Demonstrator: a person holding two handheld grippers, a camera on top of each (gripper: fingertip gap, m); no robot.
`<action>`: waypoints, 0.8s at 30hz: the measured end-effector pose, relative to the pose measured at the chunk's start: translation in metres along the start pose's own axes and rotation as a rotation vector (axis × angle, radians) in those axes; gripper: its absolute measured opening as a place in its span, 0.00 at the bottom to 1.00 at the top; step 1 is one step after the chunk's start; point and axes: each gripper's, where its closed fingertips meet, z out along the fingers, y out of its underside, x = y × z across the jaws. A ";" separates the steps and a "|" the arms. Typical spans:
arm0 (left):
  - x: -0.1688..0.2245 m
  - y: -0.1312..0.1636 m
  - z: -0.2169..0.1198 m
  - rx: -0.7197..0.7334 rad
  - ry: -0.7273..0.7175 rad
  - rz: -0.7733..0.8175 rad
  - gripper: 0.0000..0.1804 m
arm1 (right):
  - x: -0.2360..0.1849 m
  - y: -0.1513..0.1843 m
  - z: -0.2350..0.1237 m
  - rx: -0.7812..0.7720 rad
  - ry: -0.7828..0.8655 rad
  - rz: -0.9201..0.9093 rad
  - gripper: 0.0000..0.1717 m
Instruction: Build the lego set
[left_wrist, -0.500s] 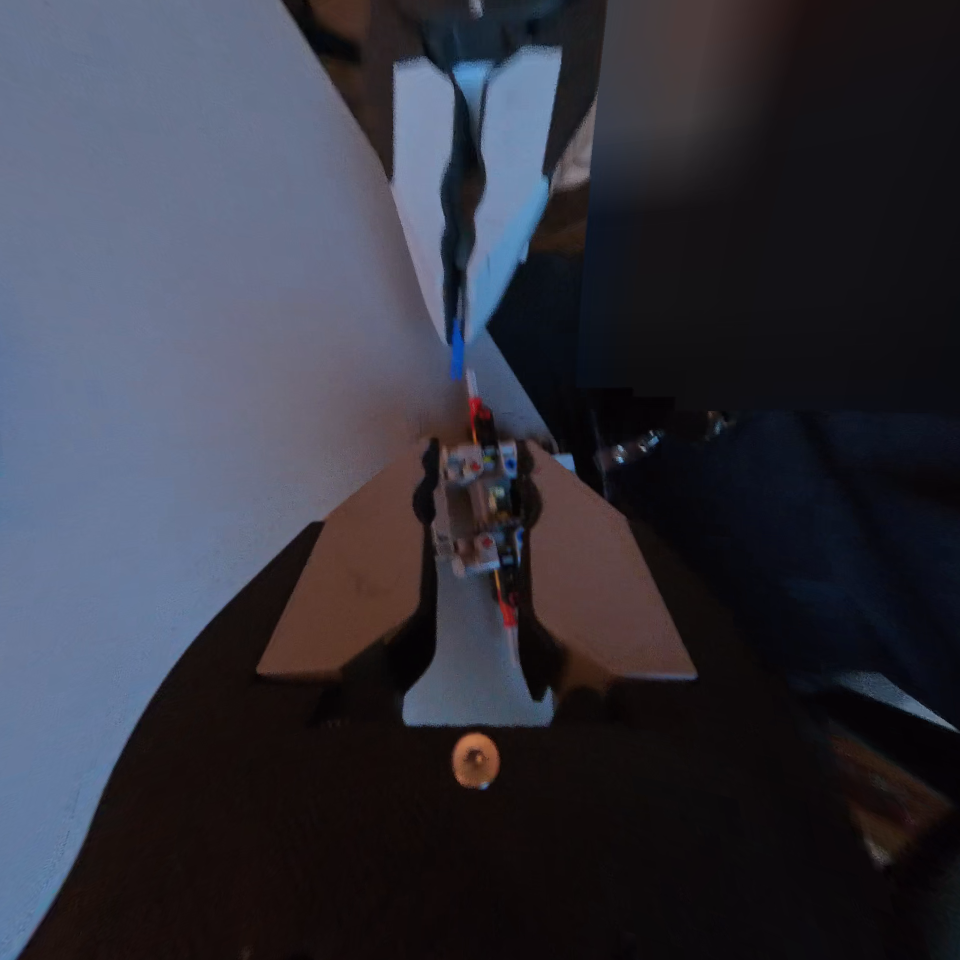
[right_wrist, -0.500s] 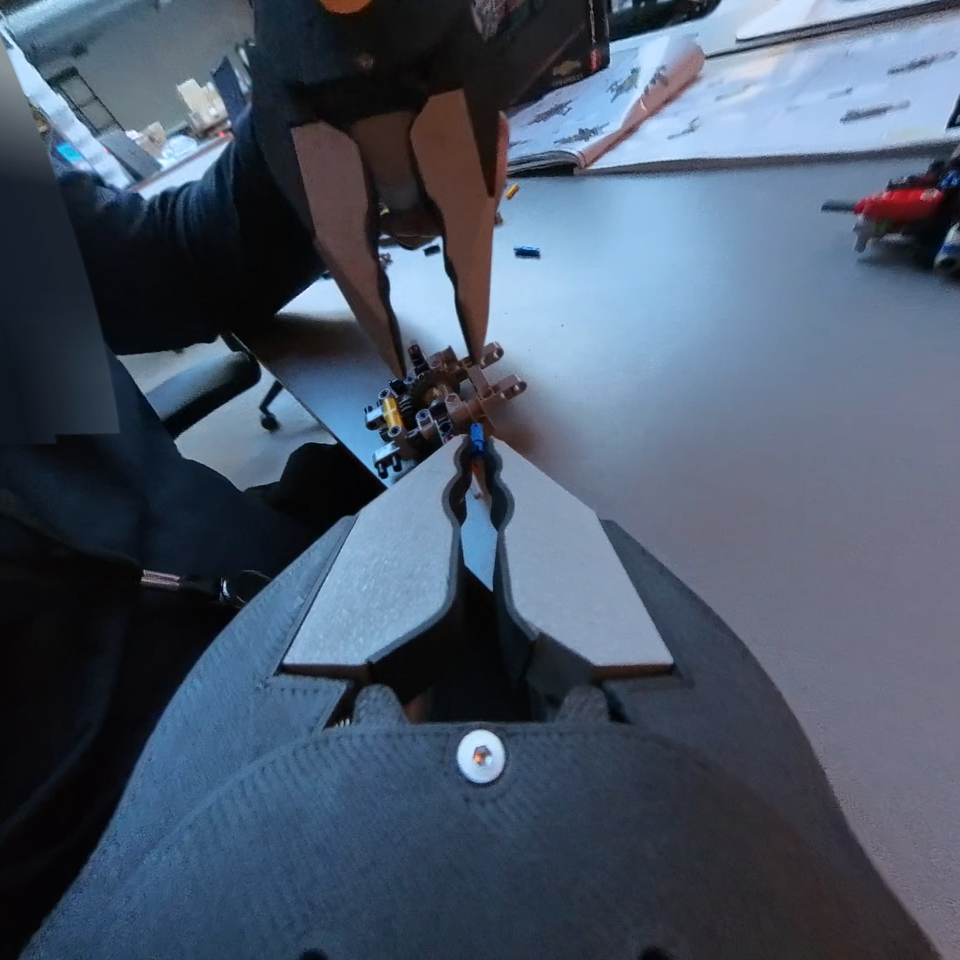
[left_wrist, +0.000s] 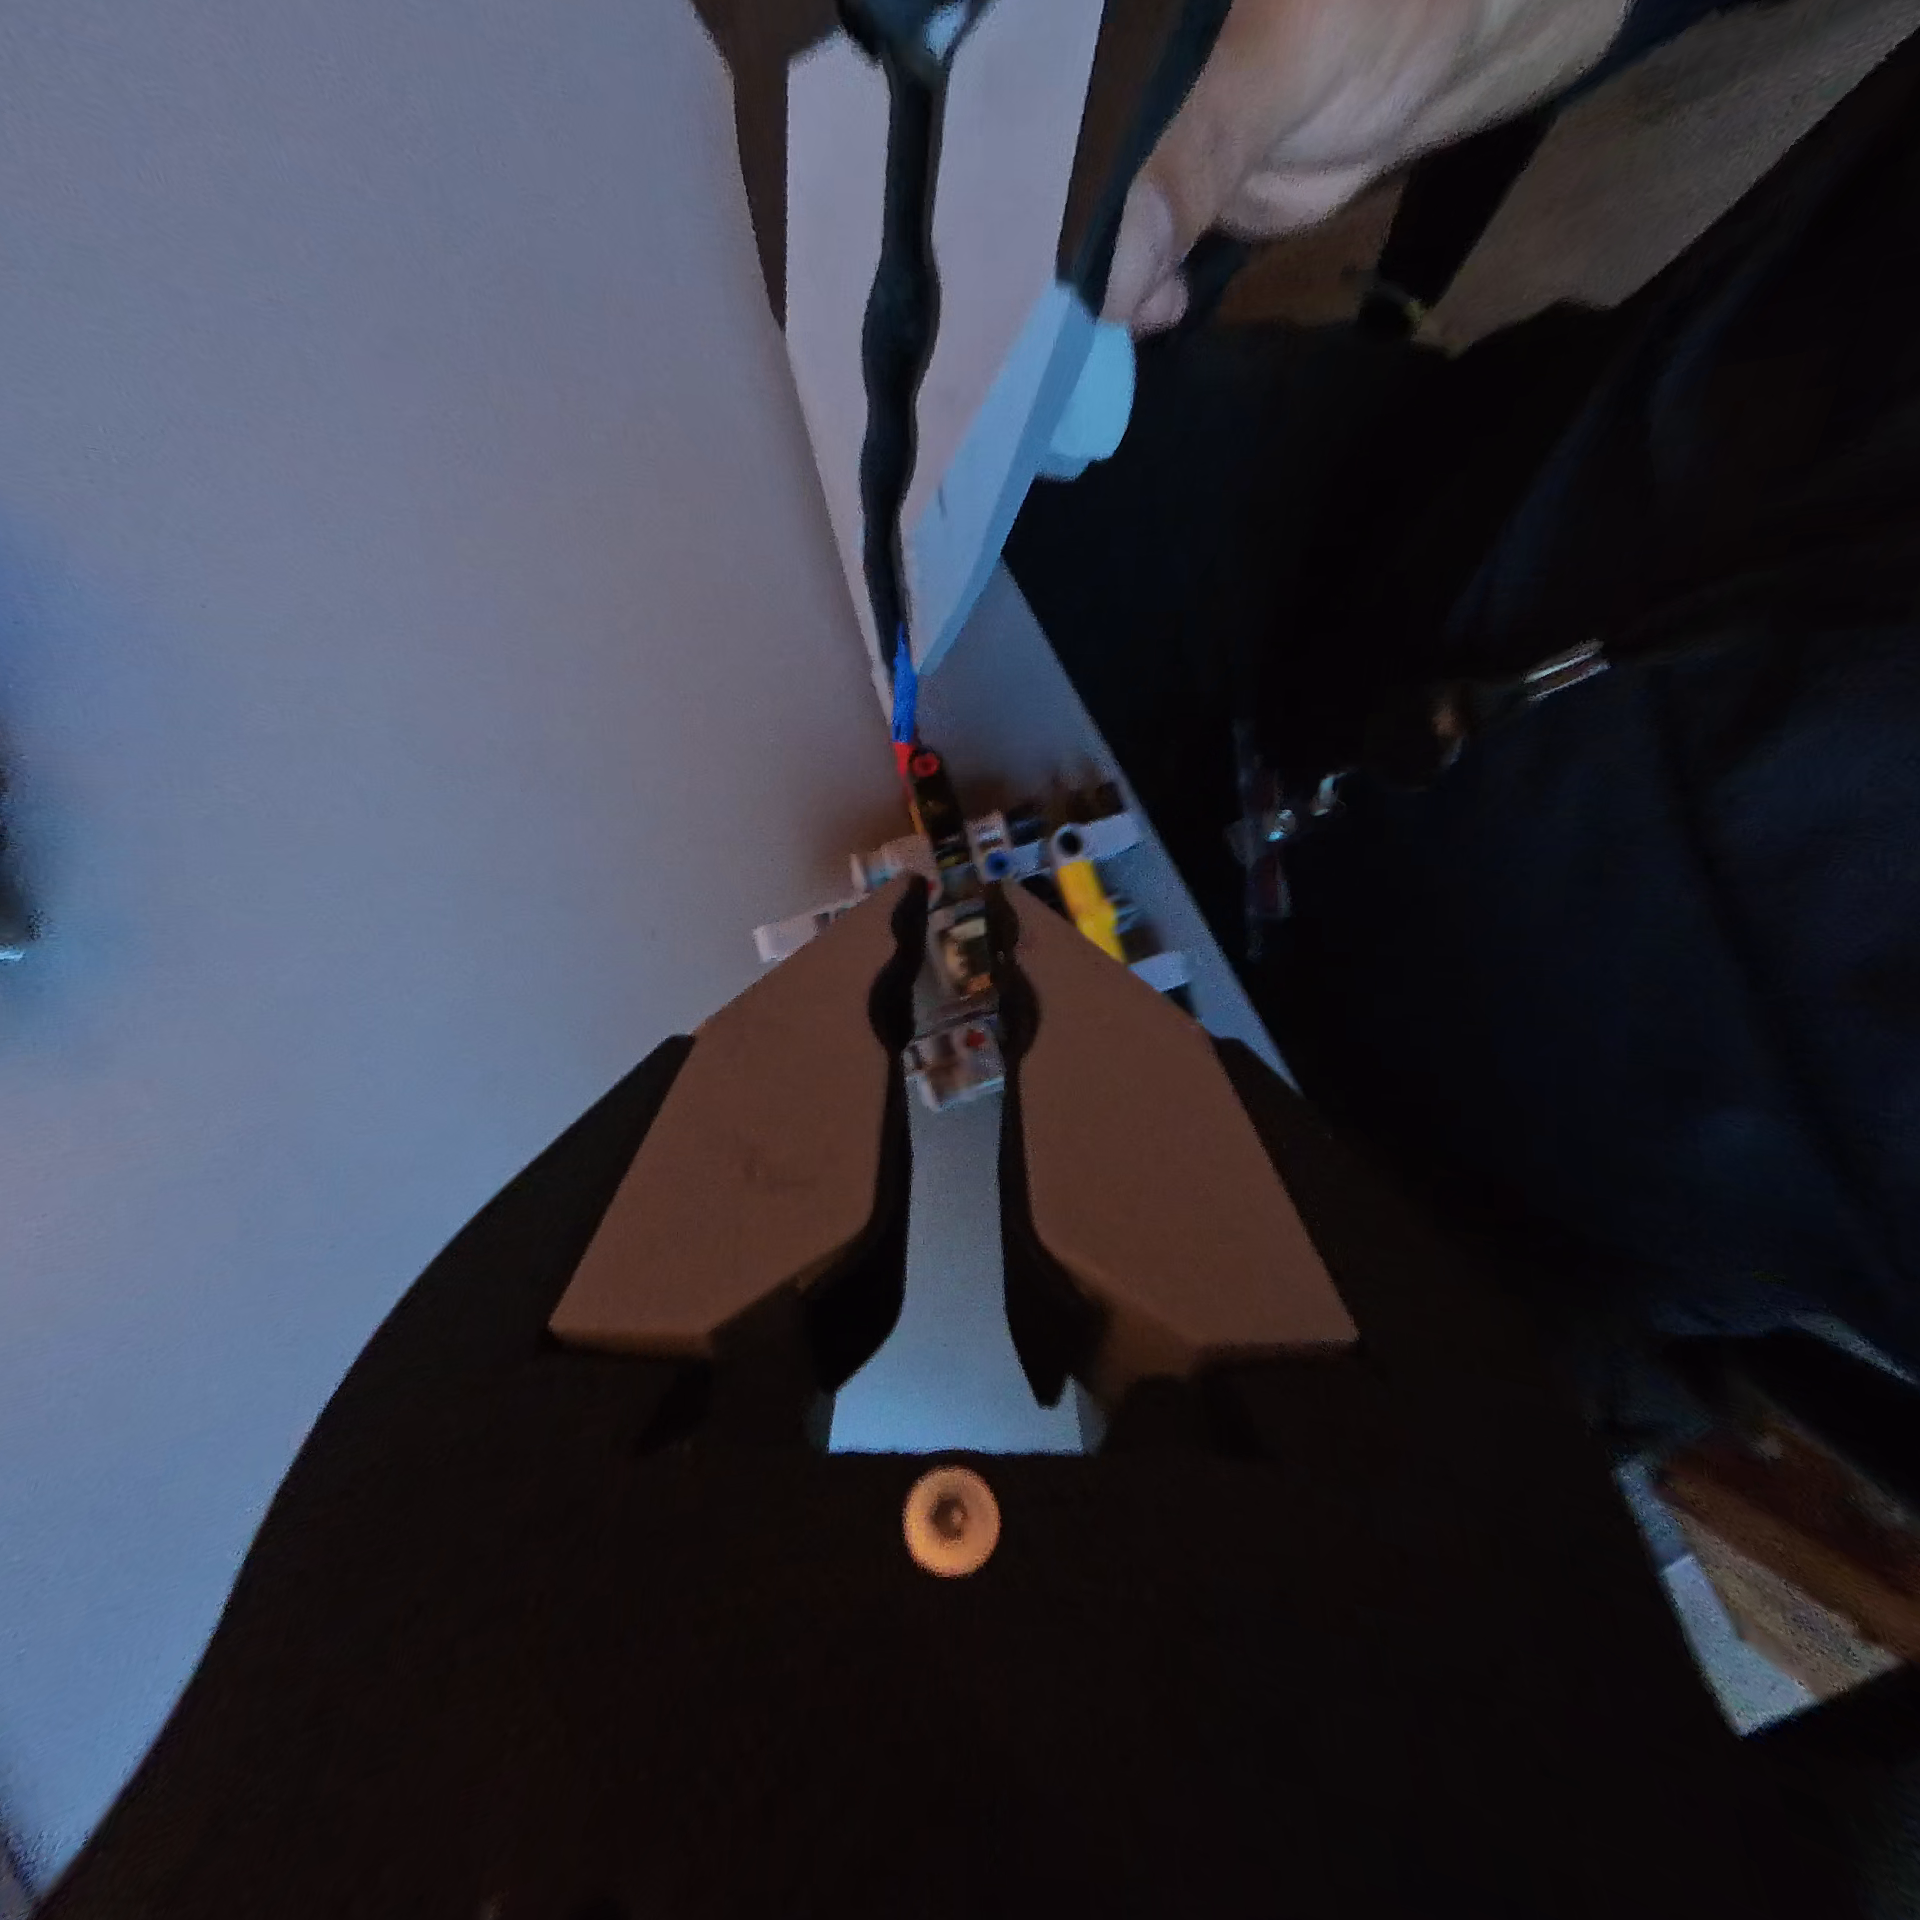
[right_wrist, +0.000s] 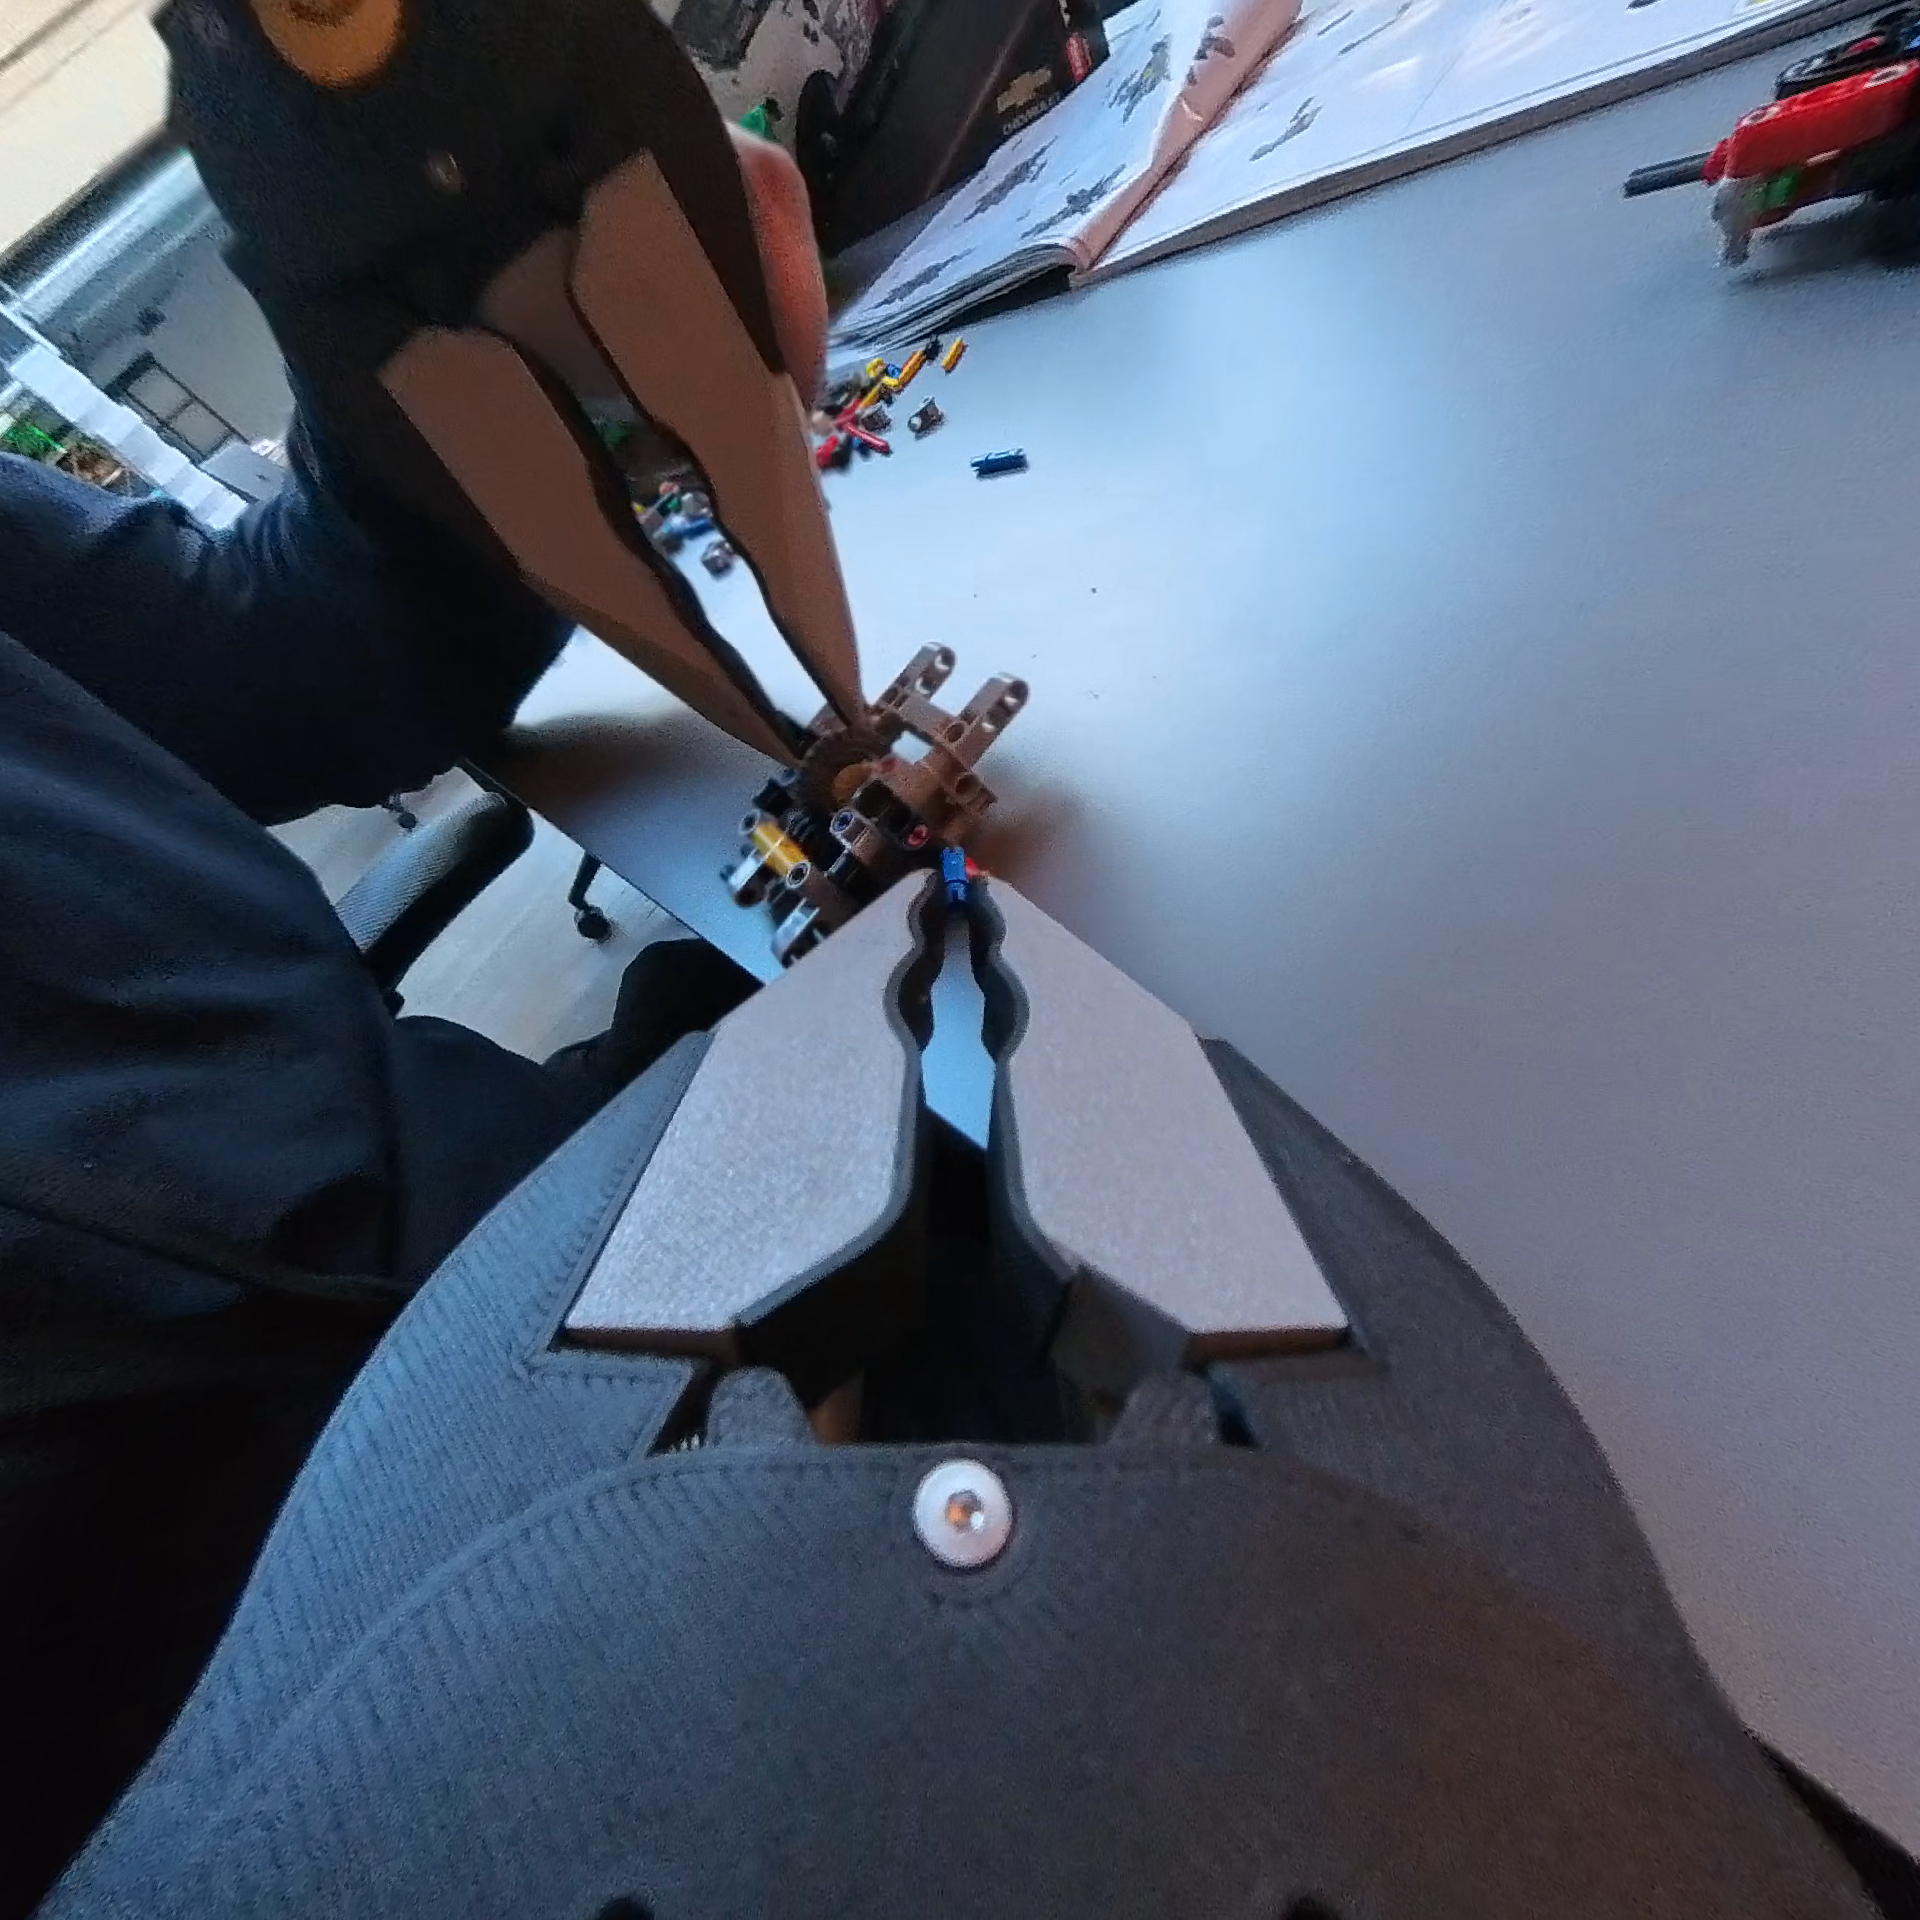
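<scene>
An office-like workroom. A broad grey table (right_wrist: 1455, 727) carries scattered small building-toy parts (right_wrist: 883, 400) and an open instruction booklet (right_wrist: 1195, 156) toward its far edge; a wheeled office chair (right_wrist: 436, 883) stands at its near edge, with shelving (right_wrist: 94, 416) in the far background.

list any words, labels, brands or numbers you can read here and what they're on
Dark box: pale lettering and a small red logo, too blurred to read.
Open booklet: printed diagrams and tiny marks, too small to read.
Left wrist view: no writing visible.
</scene>
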 end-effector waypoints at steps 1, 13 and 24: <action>0.002 -0.005 -0.005 0.022 0.017 -0.026 0.06 | 0.000 0.000 0.000 0.000 -0.004 0.002 0.01; -0.002 0.014 0.003 -0.114 0.041 -0.150 0.13 | -0.001 -0.004 0.002 0.012 -0.041 0.018 0.01; -0.019 0.020 0.005 -0.196 -0.025 -0.154 0.13 | 0.001 -0.005 0.000 0.017 -0.036 0.025 0.01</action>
